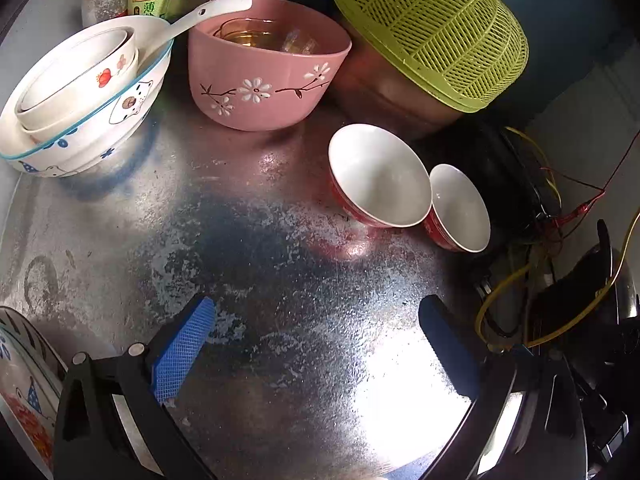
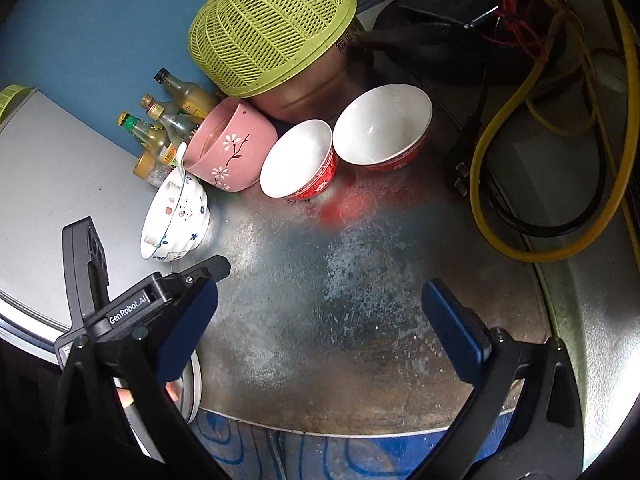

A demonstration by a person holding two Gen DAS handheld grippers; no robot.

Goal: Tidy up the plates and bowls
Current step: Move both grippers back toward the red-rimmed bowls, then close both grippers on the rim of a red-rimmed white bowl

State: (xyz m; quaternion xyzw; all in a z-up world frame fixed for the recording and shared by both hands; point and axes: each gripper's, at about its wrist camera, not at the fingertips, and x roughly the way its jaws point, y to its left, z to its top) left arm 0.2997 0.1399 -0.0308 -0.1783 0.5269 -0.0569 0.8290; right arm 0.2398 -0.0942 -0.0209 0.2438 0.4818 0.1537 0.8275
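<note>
We hold the left gripper (image 1: pixel 316 344) and right gripper (image 2: pixel 320 320) spread wide, both empty, over the metal table (image 1: pixel 280 280). Two red bowls (image 1: pixel 378 176) sit side by side; stacked white bowls (image 1: pixel 80 92) stand left of the pink bowl (image 1: pixel 264 80).

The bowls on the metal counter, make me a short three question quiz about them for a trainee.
1. True or false: the two red bowls stand stacked one inside the other.
2. What rests in the cat-pattern bowl? A) a white spoon and smaller bowls B) a green basket C) nothing
3. Fill in: glassware sits inside the ____ bowl with white flowers.

Key:
1. False. The smaller red bowl and the larger red bowl sit side by side on the metal counter.
2. A. The white spoon leans out over its rim, and smaller bowls are nested inside.
3. Pink; it is the pink bowl.
</note>
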